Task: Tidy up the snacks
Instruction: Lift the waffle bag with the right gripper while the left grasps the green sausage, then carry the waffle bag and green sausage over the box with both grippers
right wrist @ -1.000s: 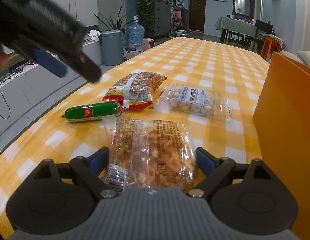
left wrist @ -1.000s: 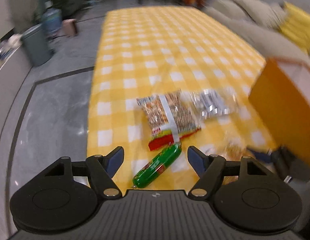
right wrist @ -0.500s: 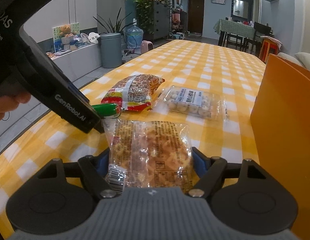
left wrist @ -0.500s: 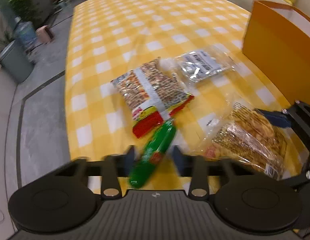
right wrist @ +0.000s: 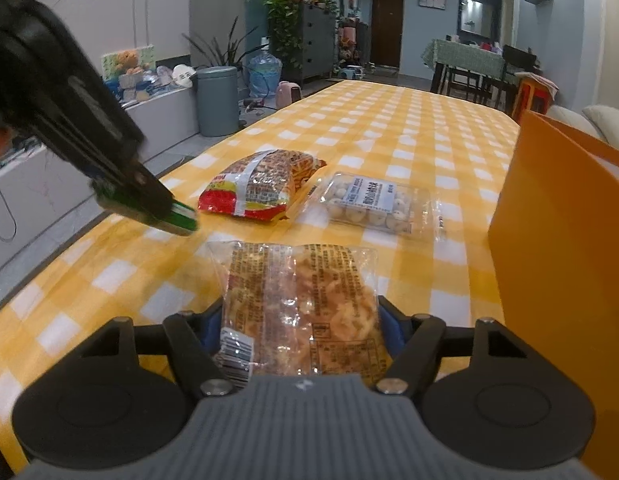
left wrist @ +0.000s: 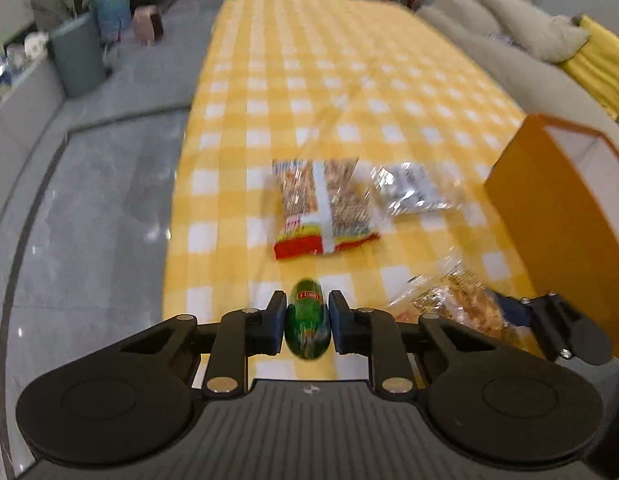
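Observation:
My left gripper is shut on a green sausage stick, held just above the yellow checked table. In the right wrist view the left gripper hangs at the left with the sausage's green end poking out. My right gripper has its jaws closing on a clear packet of golden pastry; both blue pads touch the packet's sides. A red and yellow snack bag and a clear tray of round snacks lie further back.
A tall orange box stands on the table at the right, close to my right gripper. The table's left edge drops to a grey floor. A grey sofa runs along the far right.
My left gripper has closed on the green sausage and raised it off the cloth. My right jaws have narrowed onto the pastry packet, which has stayed in place.

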Tool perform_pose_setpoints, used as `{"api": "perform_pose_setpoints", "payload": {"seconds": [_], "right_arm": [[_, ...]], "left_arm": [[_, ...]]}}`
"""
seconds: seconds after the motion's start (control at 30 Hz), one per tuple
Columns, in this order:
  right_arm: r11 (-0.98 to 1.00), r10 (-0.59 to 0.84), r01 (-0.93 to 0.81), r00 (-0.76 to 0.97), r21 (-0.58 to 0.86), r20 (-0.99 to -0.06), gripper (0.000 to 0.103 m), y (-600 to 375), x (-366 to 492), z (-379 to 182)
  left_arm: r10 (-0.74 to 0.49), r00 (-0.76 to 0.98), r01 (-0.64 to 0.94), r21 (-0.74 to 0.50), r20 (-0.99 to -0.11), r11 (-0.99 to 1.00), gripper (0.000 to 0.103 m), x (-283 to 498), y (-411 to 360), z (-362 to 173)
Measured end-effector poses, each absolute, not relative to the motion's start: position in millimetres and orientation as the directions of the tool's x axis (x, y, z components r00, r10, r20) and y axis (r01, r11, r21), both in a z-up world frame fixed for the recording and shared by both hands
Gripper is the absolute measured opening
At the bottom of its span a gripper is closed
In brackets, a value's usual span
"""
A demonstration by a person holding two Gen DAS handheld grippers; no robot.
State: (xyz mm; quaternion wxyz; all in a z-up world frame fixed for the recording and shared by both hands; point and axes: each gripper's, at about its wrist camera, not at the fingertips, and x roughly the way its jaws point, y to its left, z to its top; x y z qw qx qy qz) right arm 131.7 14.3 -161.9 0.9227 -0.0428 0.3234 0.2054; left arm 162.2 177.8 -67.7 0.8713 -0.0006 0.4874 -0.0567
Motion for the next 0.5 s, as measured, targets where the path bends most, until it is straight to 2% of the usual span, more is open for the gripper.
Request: {"api": "perform_pose_setpoints", "payload": {"seconds": [0.2,0.5], "right_arm": [[0.918,0.383,-0.364,0.711,0.157,-0.589,0.071,1.7,128.2,-142.1],[0.905,0.425,-0.364,0.766,0.22,-0.482,0.071,-7.8,111.7,-78.6]], "left_arm": [[-0.093,0.579,0.014,-0.104,-0.81,0.994,0.025,142.1,177.7,-29.1],[-0.1,0.68,-0.1,-0.227,-0.726,0.969,0.025,115.2,165.5,21.8]]}}
